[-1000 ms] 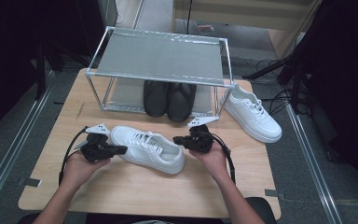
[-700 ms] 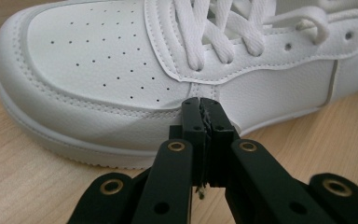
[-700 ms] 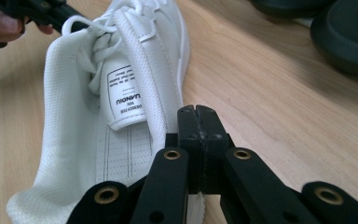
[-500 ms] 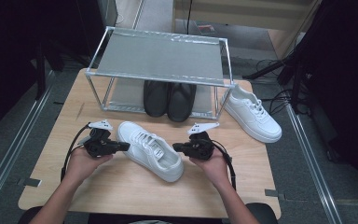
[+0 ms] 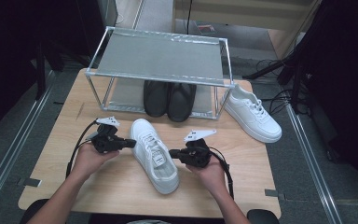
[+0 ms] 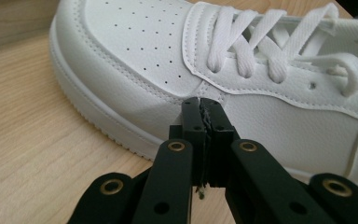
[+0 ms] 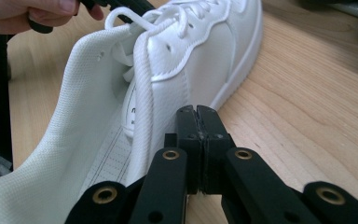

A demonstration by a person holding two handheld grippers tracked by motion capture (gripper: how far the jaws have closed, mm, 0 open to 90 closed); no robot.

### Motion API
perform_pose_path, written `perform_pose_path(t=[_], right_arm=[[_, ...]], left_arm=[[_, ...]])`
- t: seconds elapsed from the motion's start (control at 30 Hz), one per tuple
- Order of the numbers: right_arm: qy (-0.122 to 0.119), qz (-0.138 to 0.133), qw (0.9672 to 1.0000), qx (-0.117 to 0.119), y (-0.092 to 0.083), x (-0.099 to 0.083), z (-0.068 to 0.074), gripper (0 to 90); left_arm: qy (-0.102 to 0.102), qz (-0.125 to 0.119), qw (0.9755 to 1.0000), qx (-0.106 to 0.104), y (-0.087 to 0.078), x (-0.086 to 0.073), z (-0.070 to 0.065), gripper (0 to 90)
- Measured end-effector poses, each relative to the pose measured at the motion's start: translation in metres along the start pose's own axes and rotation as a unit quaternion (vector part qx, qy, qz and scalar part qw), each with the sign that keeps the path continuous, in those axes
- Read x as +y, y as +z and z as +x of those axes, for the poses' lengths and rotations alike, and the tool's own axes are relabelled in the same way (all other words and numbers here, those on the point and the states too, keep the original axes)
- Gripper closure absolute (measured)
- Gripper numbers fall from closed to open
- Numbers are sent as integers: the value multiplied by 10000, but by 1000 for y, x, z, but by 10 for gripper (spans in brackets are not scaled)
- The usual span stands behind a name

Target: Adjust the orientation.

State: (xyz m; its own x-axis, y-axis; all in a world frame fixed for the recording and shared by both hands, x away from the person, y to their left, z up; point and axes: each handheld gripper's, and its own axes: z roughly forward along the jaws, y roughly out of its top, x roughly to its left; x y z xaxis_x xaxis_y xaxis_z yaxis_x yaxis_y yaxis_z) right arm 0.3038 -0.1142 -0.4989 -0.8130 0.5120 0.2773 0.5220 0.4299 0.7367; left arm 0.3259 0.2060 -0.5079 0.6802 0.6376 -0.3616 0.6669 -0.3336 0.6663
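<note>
The left gripper (image 5: 131,143) has its jaws pressed together with nothing between them; in the left gripper view their tips (image 6: 200,105) touch the side of the white shoe (image 6: 242,70) just below the first lace eyelets, behind the perforated toe. The right gripper (image 5: 172,153) is likewise closed and empty; in the right gripper view its tips (image 7: 196,113) rest against the shoe's other side (image 7: 191,60), near the sole edge. A printed label on the tongue's inner face shows there, its writing too small to read.

From the high view the shoe (image 5: 154,156) lies on the table (image 5: 74,112) between the two grippers, toe towards the rack (image 5: 161,58) and heel towards the person. Each gripper sits in a hand (image 5: 89,158), cable trailing back along the forearm.

Under the rack's shelf stand two black shoes (image 5: 168,99), side by side and touching. A second white shoe (image 5: 252,114) rests just right of the rack, well apart from the first. No brand mark can be made out on any shoe.
</note>
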Motion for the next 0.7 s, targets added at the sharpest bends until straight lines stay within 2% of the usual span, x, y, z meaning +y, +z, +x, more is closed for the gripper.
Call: perform_pose_path(t=[0.17, 0.43, 0.7], right_arm=[[64, -44, 10000, -49, -2, -3, 3, 893], [137, -149, 9996, -182, -2, -6, 7, 892], [220, -163, 9993, -249, -3, -9, 10, 875]], left_arm=[[-87, -18, 9999, -130, 4, 3, 2, 897], [30, 7, 9999, -154, 15, 14, 0, 898], [9, -11, 9998, -216, 21, 17, -1, 898]])
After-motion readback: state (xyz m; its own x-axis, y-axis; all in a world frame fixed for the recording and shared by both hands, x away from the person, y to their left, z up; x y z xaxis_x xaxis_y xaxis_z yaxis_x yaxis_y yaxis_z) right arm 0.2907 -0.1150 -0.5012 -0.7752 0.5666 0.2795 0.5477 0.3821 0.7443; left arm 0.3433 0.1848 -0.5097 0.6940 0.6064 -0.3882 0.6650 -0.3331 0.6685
